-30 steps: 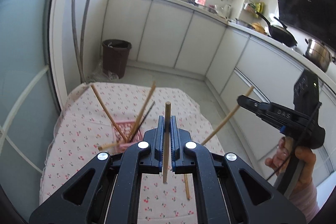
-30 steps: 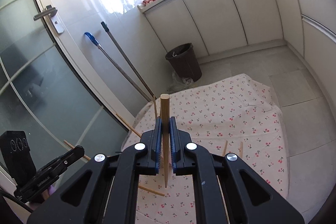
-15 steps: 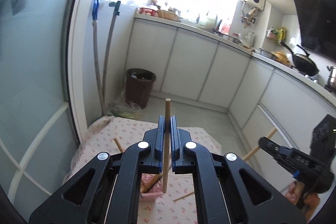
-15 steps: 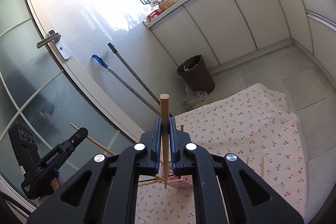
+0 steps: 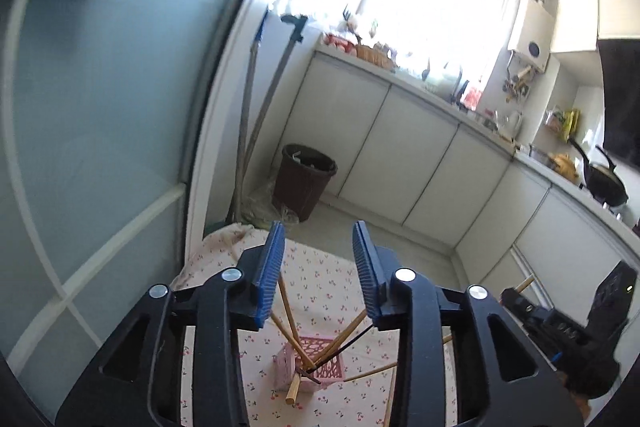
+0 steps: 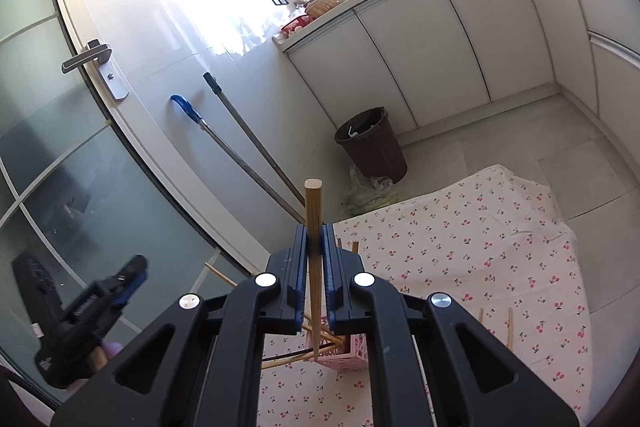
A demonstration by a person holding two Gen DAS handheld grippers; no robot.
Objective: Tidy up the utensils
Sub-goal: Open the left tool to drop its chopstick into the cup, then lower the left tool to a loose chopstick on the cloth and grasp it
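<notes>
A pink perforated holder (image 5: 320, 367) stands on the cherry-print cloth (image 5: 328, 287) and holds several wooden chopsticks (image 5: 290, 319) and a thin black one. My left gripper (image 5: 318, 259) is open and empty, above the holder. My right gripper (image 6: 316, 247) is shut on a wooden chopstick (image 6: 314, 223), held upright with its lower tip over the holder (image 6: 348, 349). The right gripper also shows at the left wrist view's right edge (image 5: 560, 323). The left gripper shows in the right wrist view at lower left (image 6: 100, 307).
Loose chopsticks (image 6: 510, 327) lie on the cloth (image 6: 480, 247) to the right of the holder. A brown bin (image 6: 372, 143), two mop handles (image 6: 240, 147) and a glass door (image 6: 60, 167) stand behind. White cabinets (image 5: 400, 147) run along the wall.
My left gripper has opened and let go of its chopstick, which now rests in the holder. Both grippers have tilted upward. The right gripper still holds its chopstick.
</notes>
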